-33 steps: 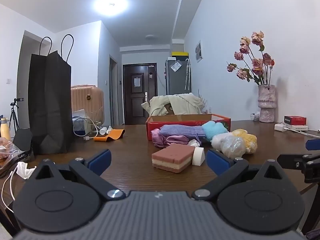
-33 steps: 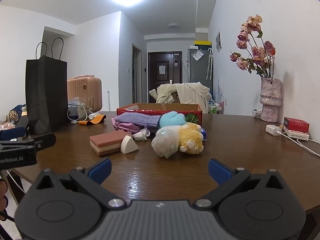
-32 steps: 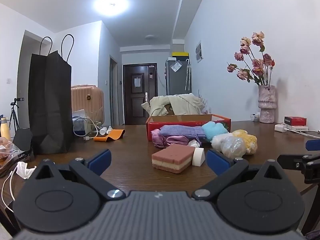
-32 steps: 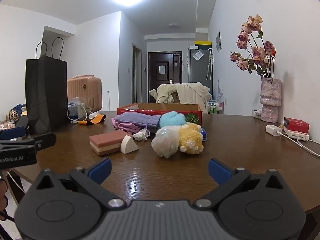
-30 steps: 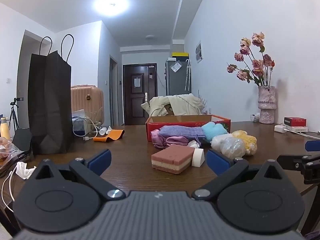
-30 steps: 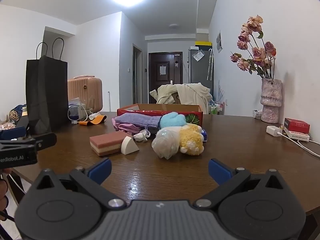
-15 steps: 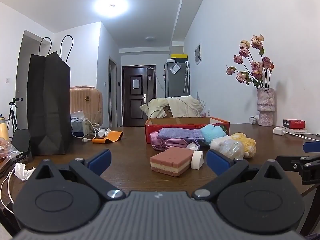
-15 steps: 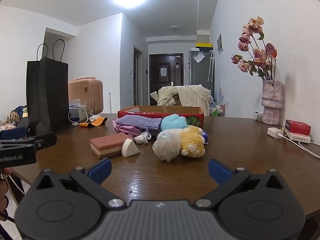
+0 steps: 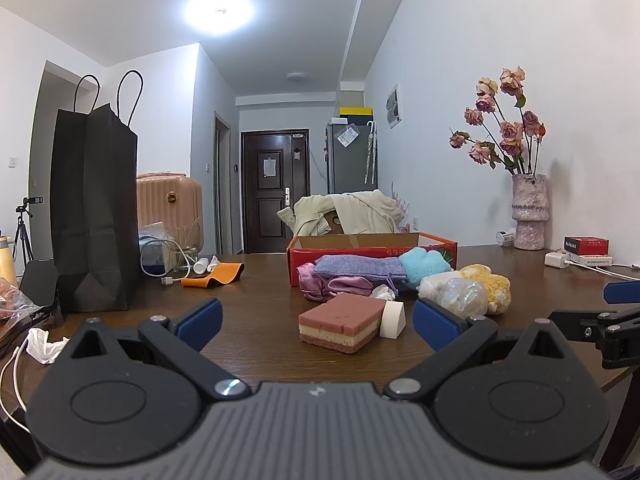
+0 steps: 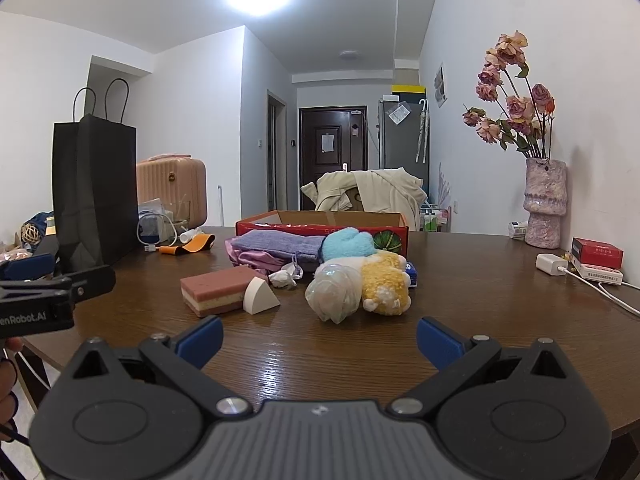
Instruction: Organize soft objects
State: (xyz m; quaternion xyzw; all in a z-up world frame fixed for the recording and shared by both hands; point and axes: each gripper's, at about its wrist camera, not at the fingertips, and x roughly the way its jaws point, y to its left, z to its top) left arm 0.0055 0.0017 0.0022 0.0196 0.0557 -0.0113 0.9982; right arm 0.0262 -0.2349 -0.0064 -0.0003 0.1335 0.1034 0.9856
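A pile of soft things lies mid-table before a red cardboard box (image 9: 372, 250) (image 10: 320, 225): a layered pink sponge (image 9: 340, 322) (image 10: 218, 290), a white wedge sponge (image 9: 392, 320) (image 10: 260, 290), a purple pouch (image 9: 358, 266) (image 10: 276, 244), pink satin cloth (image 9: 336, 284), a blue plush (image 9: 424, 264) (image 10: 348, 242), a yellow plush (image 9: 490, 282) (image 10: 386, 284) and a clear bag (image 9: 460, 296) (image 10: 334, 288). My left gripper (image 9: 316, 318) is open and empty, short of the sponge. My right gripper (image 10: 320, 338) is open and empty, short of the bag.
A tall black paper bag (image 9: 94, 216) (image 10: 94, 192) stands at the left, with cables and an orange band (image 9: 214, 274) behind it. A vase of dried roses (image 9: 528, 216) (image 10: 544, 204), a charger (image 10: 552, 264) and small boxes (image 10: 596, 254) sit at the right. Crumpled tissue (image 9: 42, 344) lies near left.
Both grippers have risen a little and edged forward, so the pile sits slightly lower in each view. Both stay open and nothing on the table has moved.
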